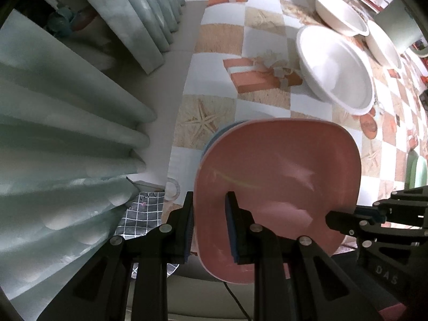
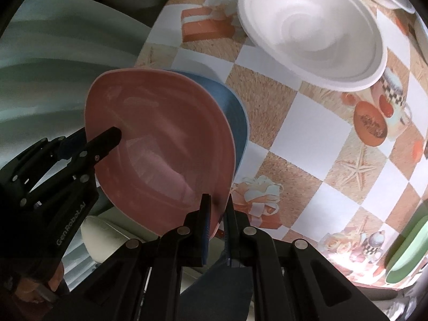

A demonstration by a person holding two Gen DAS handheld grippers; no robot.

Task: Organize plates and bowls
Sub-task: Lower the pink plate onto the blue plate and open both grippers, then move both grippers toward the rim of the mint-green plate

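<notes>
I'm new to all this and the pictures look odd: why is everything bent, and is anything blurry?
Both views are fisheye, so edges curve. Left wrist view: the white bowl is smeared, and glare streaks the pink plate. Right wrist view: the bowl blurs too; corners darken.

Checkered tablecloth (image 1: 267,42) – starfish, gift boxes (printed), pale green curtain (image 1: 67,133), grid-patterned cloth (image 1: 144,214)

pink plate (image 2: 160,139) pinched by both grippers, above blue plate (image 2: 235,112)

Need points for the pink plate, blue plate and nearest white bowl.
pink plate (image 1: 281,165): left wrist view, middle of its face.
blue plate (image 2: 236,112): right wrist view, exposed rim behind the pink one.
white bowl (image 2: 315,29): right wrist view, inner basin.
</notes>
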